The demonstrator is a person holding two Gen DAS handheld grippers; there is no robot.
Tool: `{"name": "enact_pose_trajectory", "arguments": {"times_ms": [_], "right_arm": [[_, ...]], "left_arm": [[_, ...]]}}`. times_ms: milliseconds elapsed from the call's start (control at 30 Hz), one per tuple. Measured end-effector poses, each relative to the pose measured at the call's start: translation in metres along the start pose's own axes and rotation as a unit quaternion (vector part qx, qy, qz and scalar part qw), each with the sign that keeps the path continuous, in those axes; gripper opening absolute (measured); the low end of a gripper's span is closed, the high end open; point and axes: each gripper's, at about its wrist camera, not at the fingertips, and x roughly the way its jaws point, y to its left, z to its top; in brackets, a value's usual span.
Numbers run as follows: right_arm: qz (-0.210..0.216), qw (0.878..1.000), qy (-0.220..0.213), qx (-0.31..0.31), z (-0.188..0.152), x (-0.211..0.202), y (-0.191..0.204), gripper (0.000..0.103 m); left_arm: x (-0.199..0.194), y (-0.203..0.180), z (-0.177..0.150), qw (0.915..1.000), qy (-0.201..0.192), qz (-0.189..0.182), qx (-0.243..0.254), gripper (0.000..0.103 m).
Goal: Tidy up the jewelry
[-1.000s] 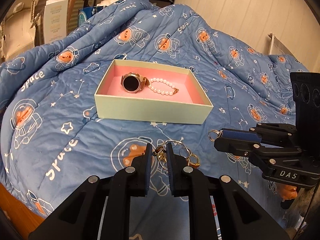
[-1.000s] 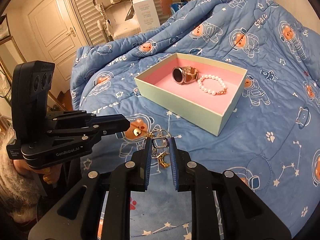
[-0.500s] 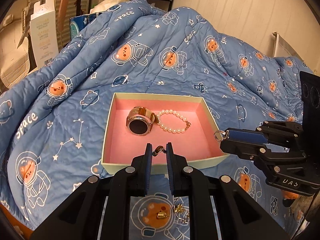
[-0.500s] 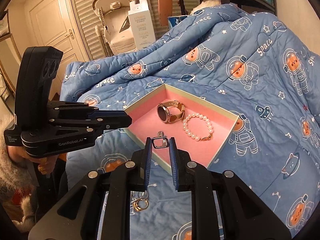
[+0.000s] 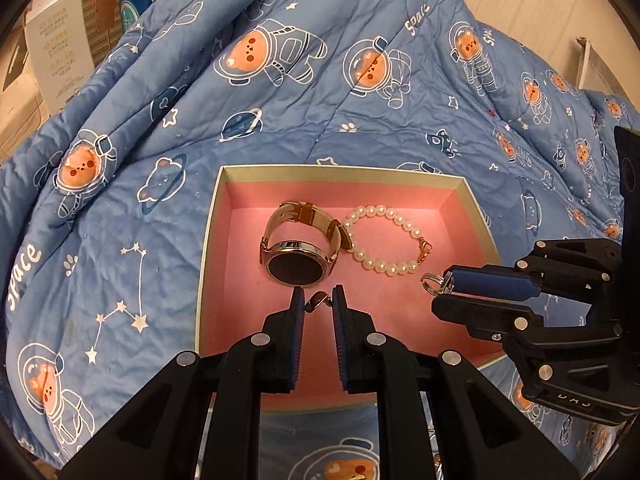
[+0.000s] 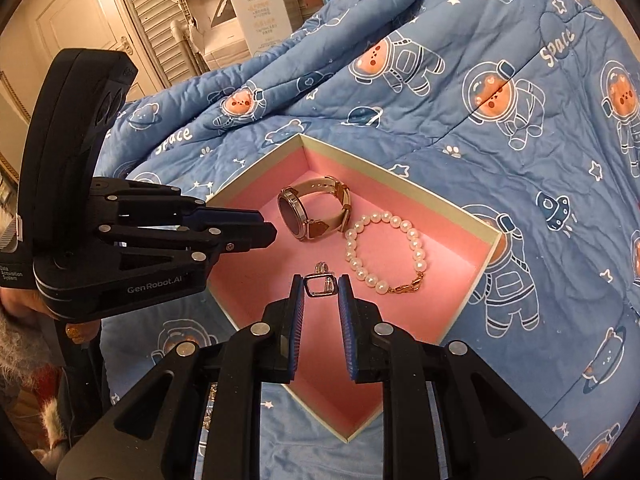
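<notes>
- Spread before you is a blue quilt [image 5: 360, 128], printed with astronaut bears, planets, stars and the word "space"; it rises in rumpled folds toward twelve o'clock.
- At ten o'clock in your left wrist view stands a white carton [image 5: 52, 44] with printed text, behind the quilt's edge.
- In your right wrist view that white carton [image 6: 256, 8] sits at twelve o'clock, upright.
- Just beside it, at eleven o'clock, you see a pale moulded seat-like object [image 6: 200, 28]; what it is you cannot tell.
- Behind both runs a louvred shutter [image 6: 148, 4].
- At ten o'clock is a cream panelled door [image 6: 80, 24].
- A plain pale wall [image 5: 532, 4] fills one o'clock in the left wrist view.
</notes>
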Motion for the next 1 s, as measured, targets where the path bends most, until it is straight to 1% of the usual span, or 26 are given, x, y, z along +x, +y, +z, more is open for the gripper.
{"name": "enact_pose_trajectory", "arguments": {"times_ms": [200,367,567,733,800,933,1000], "right_arm": [[0.01,0.999,0.039,-0.022,0.007,0.024,0.003,0.018],[0.004,0.998,0.057,-0.035,0.012,0.037,0.004,0.018],[-0.005,0.995,0.077,-0.057,0.012,0.049,0.006,0.018],[-0.014,0.994,0.082,-0.073,0.013,0.054,0.008,0.018],[-0.018,0.993,0.084,-0.078,0.012,0.055,0.008,0.018],[-0.017,0.993,0.084,-0.077,0.01,0.053,0.007,0.018],[-0.018,0.994,0.079,-0.076,0.011,0.051,0.007,0.018]], "left_arm": [[0.014,0.002,0.003,0.9996,0.022,0.015,0.011,0.014],[0.023,0.002,0.001,0.9987,0.041,0.025,0.016,0.014],[0.028,0.001,0.0,0.9985,0.042,0.029,0.022,0.014],[0.025,-0.001,0.002,0.9984,0.034,0.033,0.029,0.015],[0.021,-0.001,0.003,0.9985,0.028,0.035,0.031,0.022],[0.009,-0.001,0.001,0.9986,0.01,0.036,0.036,0.043],[0.001,0.0,0.0,0.9986,0.002,0.039,0.037,0.045]]}}
